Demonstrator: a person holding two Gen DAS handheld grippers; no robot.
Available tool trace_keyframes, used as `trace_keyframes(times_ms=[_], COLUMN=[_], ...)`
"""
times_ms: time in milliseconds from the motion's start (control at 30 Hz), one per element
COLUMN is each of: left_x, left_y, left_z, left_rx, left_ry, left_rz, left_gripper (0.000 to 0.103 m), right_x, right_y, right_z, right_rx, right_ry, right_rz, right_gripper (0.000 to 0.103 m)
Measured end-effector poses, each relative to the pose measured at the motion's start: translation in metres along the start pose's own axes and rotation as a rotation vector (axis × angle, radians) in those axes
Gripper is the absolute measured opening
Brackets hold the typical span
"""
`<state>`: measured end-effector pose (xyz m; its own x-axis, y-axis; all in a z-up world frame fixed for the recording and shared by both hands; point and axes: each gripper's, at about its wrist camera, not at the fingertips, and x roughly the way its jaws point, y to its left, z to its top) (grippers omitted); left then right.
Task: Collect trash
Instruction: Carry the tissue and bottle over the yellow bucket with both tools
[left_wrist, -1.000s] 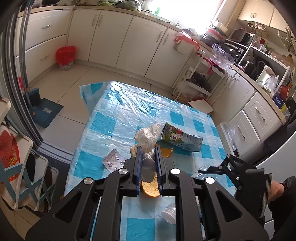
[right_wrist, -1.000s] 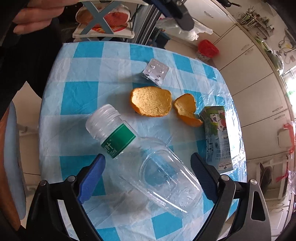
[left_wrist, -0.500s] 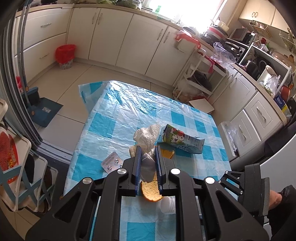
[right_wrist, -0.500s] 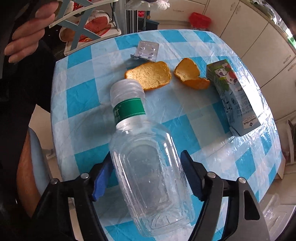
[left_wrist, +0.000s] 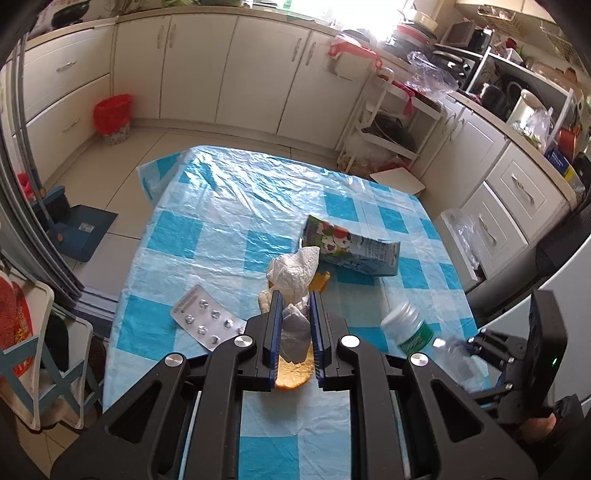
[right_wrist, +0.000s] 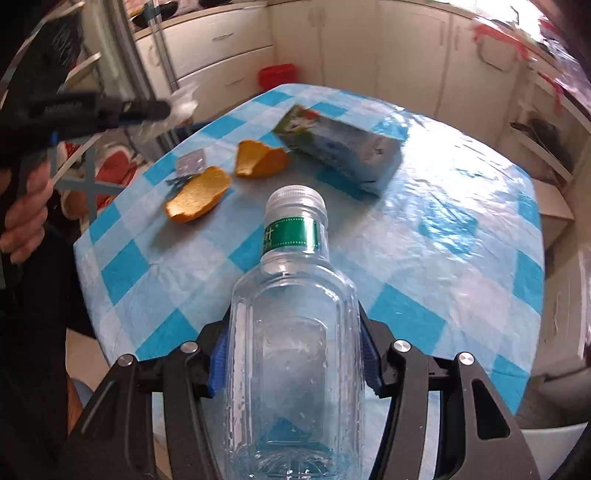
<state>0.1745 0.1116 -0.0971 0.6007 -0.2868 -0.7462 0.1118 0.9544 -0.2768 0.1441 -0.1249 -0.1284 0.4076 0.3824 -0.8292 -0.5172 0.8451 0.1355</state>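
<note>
My left gripper (left_wrist: 293, 304) is shut on a crumpled white tissue (left_wrist: 293, 271) and holds it above the blue checked table (left_wrist: 229, 210). My right gripper (right_wrist: 293, 354) is shut on a clear plastic bottle (right_wrist: 293, 332) with a green label, lifted off the table; the bottle also shows in the left wrist view (left_wrist: 410, 326). On the table lie a milk carton (right_wrist: 343, 155), two orange peels (right_wrist: 199, 194), (right_wrist: 260, 160) and a silver pill blister (left_wrist: 207, 321). The left gripper also shows in the right wrist view (right_wrist: 162, 109).
A red-lined trash bin (left_wrist: 110, 118) stands on the floor by the white cabinets. A blue dustpan (left_wrist: 79, 230) lies on the floor to the left. A white rack (left_wrist: 384, 125) stands beyond the table. A folding chair (left_wrist: 33, 354) is at the left.
My right gripper closed around the bottle and lifted it off the table, tilting up. My left gripper kept holding the tissue and rose slightly.
</note>
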Motion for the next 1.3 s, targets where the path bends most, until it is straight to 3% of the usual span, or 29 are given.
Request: trace_keyframes(times_ms=[167,333,1300], left_x=[0.014,0.020,0.032], left_y=[-0.041,-0.066,-0.114], left_z=[-0.013,-0.023,-0.045], left_rx=[0.098,0.160,0.268], left_ry=[0.030,0.035,0.048], left_rz=[0.000,0.006,0.011], left_gripper=[0.013,0.013,0.013], right_x=[-0.022,-0.040,-0.054], right_y=[-0.040,-0.066,-0.072], right_z=[-0.001,-0.011,-0.043], right_rx=[0.183,0.310,0.318], right_ry=[-0.085,-0.146,-0.137], right_rz=[-0.043,-0.028,-0.043], right_gripper=[0.056,0.056,0.056])
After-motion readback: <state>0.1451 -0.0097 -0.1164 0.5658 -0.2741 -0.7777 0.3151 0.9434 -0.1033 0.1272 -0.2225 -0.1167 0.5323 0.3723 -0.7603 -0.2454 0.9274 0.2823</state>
